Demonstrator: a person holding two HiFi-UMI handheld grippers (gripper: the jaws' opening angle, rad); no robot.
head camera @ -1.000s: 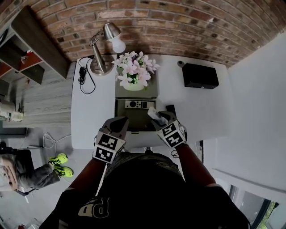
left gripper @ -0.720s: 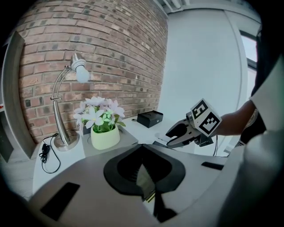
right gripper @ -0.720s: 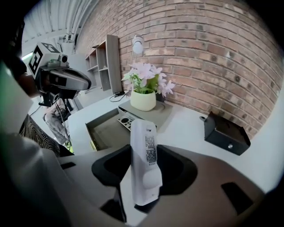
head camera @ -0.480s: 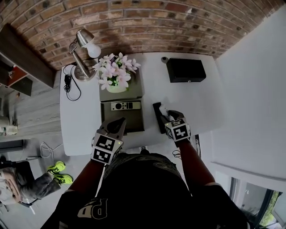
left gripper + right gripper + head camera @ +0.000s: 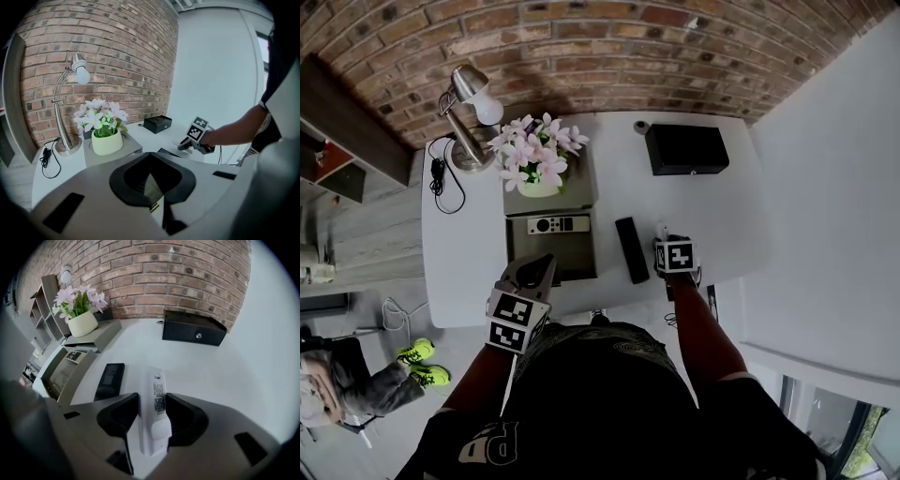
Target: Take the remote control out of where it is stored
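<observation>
The right gripper (image 5: pixel 153 414) was clamped on a white remote (image 5: pixel 152 385), its two jaws pressing the remote's long sides. The remote's back faced up and its far end pointed away over the white table (image 5: pixel 469 272). Taking the table's centre in the head view as the dial, it hung at 4 o'clock, apparently ready to be laid down. A black remote (image 5: pixel 630 249) lay flat just beside it, toward the centre. At 7 o'clock the left gripper (image 5: pixel 150 183) had its jaws together with nothing seen between them. It sat at the front of the open drawer (image 5: pixel 558 258), perhaps steadying it. A third remote (image 5: pixel 554 225) lay at the drawer's back. The white remote's back bore a label of fine print, too small to read. No brand was legible anywhere.
</observation>
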